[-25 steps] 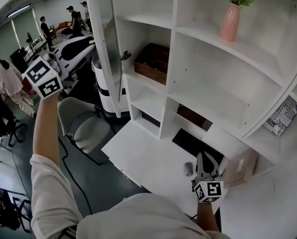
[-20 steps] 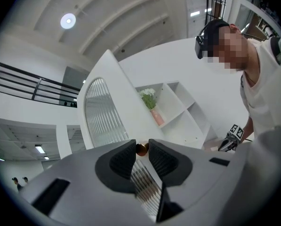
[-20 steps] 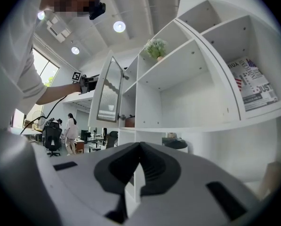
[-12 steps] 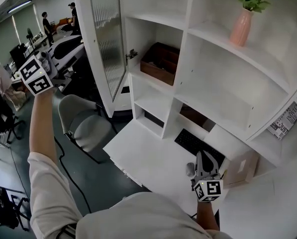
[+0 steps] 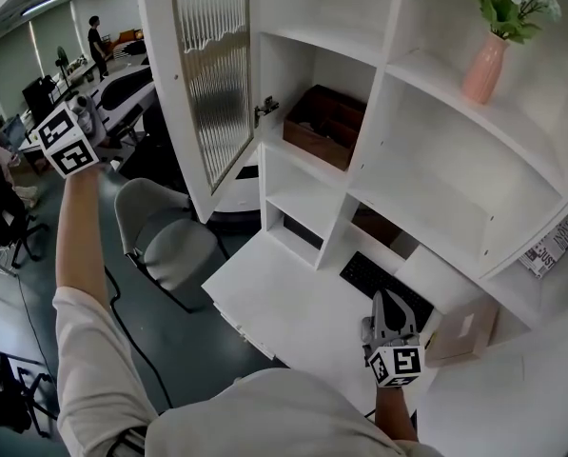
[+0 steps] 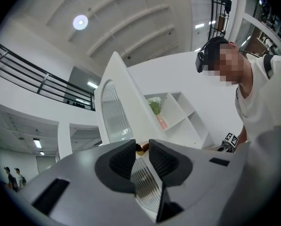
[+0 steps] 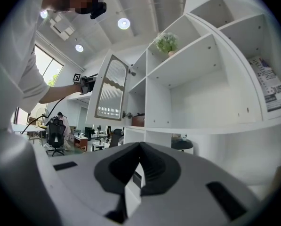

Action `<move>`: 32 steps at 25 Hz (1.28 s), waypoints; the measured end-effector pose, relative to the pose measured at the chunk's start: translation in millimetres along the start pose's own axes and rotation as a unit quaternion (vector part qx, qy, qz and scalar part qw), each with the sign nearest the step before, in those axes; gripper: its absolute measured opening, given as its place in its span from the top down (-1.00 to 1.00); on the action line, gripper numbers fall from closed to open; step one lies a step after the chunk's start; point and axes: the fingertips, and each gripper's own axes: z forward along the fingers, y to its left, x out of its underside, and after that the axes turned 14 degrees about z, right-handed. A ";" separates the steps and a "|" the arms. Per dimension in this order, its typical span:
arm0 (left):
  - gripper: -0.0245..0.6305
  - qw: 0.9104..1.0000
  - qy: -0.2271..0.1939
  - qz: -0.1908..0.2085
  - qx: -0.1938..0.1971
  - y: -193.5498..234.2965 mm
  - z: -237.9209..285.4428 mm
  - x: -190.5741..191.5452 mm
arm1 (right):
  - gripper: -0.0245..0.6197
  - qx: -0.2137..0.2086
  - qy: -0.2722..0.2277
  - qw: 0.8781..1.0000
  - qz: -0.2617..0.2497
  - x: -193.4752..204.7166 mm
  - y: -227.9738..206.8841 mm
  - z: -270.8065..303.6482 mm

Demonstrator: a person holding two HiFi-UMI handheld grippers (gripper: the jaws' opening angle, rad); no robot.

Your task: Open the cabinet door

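The white cabinet door (image 5: 207, 74) with ribbed glass stands swung out from the shelf unit, hinged at its right edge (image 5: 264, 112). My left gripper (image 5: 95, 112) is held out at arm's length on the far left, beside the door's free edge. In the left gripper view its jaws (image 6: 141, 149) are closed on a small gold door knob (image 6: 140, 148), with the ribbed glass (image 6: 116, 112) just beyond. The right gripper view shows that gripper against the door's left edge (image 7: 108, 95). My right gripper (image 5: 386, 298) (image 7: 140, 147) hovers low over the desk, shut and holding nothing.
A grey chair (image 5: 165, 241) stands below the open door. On the white desk (image 5: 274, 303) lie a black keyboard (image 5: 379, 284) and a cardboard box (image 5: 460, 331). The shelves hold a brown box (image 5: 326, 127) and a pink vase (image 5: 483, 65). A person (image 5: 98, 41) stands far back.
The door has swung further open, showing more of its glass. My left gripper moved left and away with the knob. The right gripper hardly shifted.
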 end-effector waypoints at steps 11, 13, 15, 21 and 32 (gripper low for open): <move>0.68 0.999 0.003 -0.003 -0.035 20.1 -18.9 9.8 | 0.91 -0.016 0.010 1.000 -0.002 6.7 14.7 16.9; 0.68 0.999 0.003 -0.005 -0.040 20.5 -20.0 10.5 | 0.91 -0.022 0.012 1.000 -0.001 8.3 18.6 20.0; 0.66 0.999 0.002 -0.007 -0.045 21.9 -21.0 11.5 | 0.91 -0.027 0.013 1.000 -0.001 9.5 21.3 23.0; 0.64 0.998 0.007 -0.012 -0.059 25.6 -23.7 13.6 | 0.91 -0.038 0.015 0.999 0.001 10.6 24.2 28.9; 0.71 0.991 0.019 -0.041 -0.124 51.6 -46.0 29.5 | 0.91 -0.044 0.018 0.999 0.006 13.4 20.8 26.0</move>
